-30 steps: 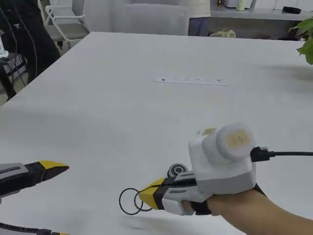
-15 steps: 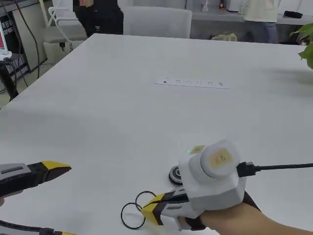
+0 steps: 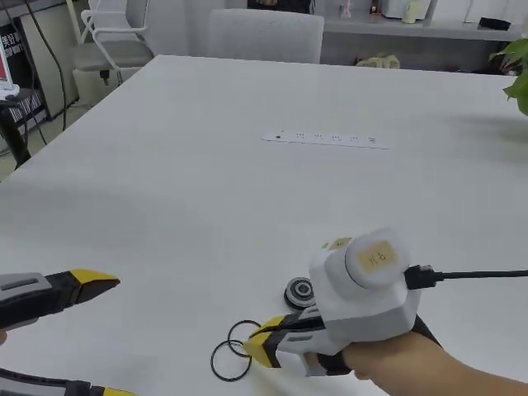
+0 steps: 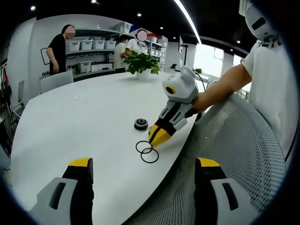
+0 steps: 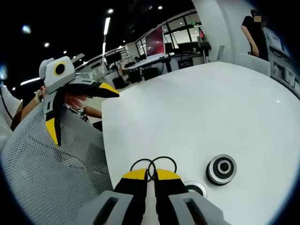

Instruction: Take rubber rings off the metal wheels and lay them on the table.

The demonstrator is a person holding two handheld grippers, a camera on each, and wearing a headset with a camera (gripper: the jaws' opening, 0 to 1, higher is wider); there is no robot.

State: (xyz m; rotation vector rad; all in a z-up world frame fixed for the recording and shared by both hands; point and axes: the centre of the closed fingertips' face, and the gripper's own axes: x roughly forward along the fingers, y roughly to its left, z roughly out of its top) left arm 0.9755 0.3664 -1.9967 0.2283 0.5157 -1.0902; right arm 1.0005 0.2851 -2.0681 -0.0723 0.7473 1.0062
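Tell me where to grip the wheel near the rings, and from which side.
Grip the wheel across its outer rim, coming straight down from above: it lies flat, hub up, so only the round edge offers opposed faces. The left claw is open and holds nothing.

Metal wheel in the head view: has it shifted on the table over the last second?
No. Against the power strip, the metal wheel sits at the same spot; the small shift in the picture is the camera's.

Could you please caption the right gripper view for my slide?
Right gripper, fingers closed, at two rings beside a wheel.
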